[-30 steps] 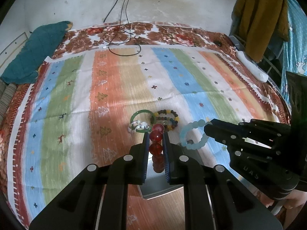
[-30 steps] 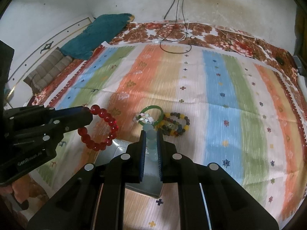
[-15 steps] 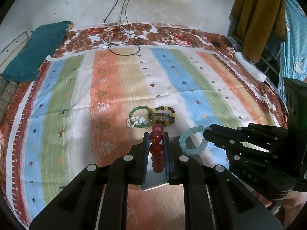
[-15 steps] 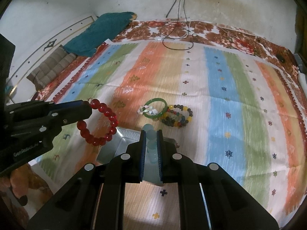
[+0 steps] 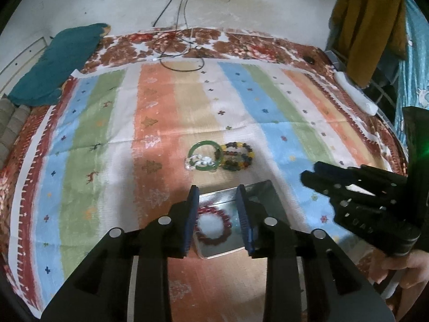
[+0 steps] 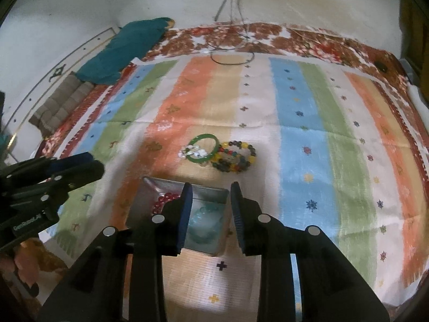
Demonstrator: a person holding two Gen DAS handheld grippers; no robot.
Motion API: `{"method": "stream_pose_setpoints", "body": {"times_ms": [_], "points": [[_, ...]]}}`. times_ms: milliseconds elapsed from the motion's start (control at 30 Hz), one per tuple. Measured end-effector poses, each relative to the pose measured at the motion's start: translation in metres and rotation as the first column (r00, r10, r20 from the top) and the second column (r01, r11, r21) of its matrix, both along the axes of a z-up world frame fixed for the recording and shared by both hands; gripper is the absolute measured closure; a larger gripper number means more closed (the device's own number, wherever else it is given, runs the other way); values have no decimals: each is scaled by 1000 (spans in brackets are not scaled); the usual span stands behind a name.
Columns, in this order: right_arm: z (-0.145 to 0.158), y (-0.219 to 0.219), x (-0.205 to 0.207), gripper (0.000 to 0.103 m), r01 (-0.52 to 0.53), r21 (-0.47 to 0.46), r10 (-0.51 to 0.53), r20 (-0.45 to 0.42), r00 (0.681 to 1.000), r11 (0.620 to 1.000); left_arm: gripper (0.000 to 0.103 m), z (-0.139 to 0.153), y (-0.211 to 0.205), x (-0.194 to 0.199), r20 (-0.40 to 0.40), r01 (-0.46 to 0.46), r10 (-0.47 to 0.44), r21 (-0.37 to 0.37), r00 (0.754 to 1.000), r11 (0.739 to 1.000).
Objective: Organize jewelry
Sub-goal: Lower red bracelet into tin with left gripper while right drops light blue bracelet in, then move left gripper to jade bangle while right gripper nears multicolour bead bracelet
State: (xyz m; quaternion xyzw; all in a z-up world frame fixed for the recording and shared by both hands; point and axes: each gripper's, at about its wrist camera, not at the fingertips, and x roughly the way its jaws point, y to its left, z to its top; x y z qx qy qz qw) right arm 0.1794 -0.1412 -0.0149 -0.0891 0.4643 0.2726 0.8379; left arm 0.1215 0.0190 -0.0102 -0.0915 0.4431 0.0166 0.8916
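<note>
Release is complete on both sides. The left hand-held gripper (image 5: 218,214) has just been opening; its jaws now stand partly apart with nothing pressed between them. The red bracelet (image 5: 213,225) it held a second ago lies flat in the tin (image 5: 265,187), seen through the gap between the jaws. The right hand-held gripper (image 6: 210,214) has likewise just been opening and grips nothing. The pale blue bracelet (image 6: 205,224), clamped a second ago, now rests in the tin beside the red one, toward the tin's right side in the right wrist view.

Both grippers hang above the tin, pointing steeply down at it.

Two items of the task are therefore stowed. Remaining on the bed cover (image 5: 281,123), just beyond the tin:
- green bangle (image 5: 205,155), with a small whitish piece (image 5: 199,161) lying across its near edge; what that piece is cannot be told.
- multicoloured bead bracelet (image 5: 238,157), touching the bangle on its right.

Judged next step: lift both grippers clear of the tin and address the pieces on the cover. Because they touch and overlap, gripping one may drag its neighbour.
</note>
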Motion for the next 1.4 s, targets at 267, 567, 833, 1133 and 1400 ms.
{"method": "stream_pose_setpoints", "body": {"times_ms": [267,567,833,1133,1400], "points": [[-12,2,12,63,17,-36,-19,-38,999,999,60,-6,11,5,-20,-32,32,-6,999,999],[-24,11,27,57,19,-82,-25,-75,997,996,47,-20,28,25,-77,-91,91,6,993,996],[-34,19,42,50,17,-130,-29,-87,996,991,41,-33,32,49,-118,-95,101,52,988,994],[-43,24,59,44,29,-159,-46,-106,993,987,37,-41,34,68,-142,-72,81,66,987,995],[-55,30,70,38,27,-196,-52,-124,991,980,35,-56,39,85,-185,-68,82,81,979,994]]}}
